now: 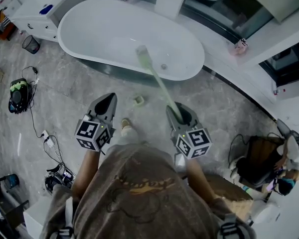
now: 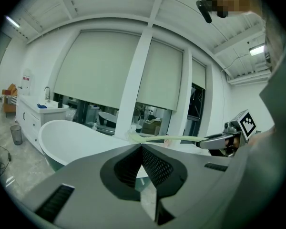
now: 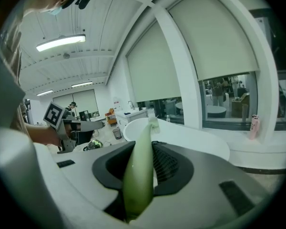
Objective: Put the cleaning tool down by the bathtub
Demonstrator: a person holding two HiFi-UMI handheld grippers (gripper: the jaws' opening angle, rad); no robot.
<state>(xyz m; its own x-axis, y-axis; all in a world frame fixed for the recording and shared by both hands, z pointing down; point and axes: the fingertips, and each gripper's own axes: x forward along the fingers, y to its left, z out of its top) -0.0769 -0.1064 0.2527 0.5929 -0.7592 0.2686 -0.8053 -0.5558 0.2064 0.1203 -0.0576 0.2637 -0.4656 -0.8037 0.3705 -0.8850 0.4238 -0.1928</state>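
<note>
I am pinching the cleaning tool (image 1: 157,78) in my right claw (image 1: 178,114). The pads are closing on the lower end of its pale green handle, and in the right gripper view the handle (image 3: 138,175) is running straight up between the jaws. In the head view the tool is slanting from the lower centre of the frame up to the upper middle. Its brush end seems to be hanging over the near rim of the bathtub (image 1: 89,24), though from above I cannot be sure of its height. My left claw (image 1: 107,103) is pressed together on nothing, left of centre in the frame.

To do this step well, I am thinking of lowering the brush end first onto the grey floor (image 1: 70,83) just in front of the tub wall, rather than into the basin. I am planning to tip the handle down until its whole length is lying flat, and only then spread the jaws, so it does not drop or roll. I am also minding the small object (image 1: 138,100) on the floor near the tub and my own foot (image 1: 125,126).
</note>
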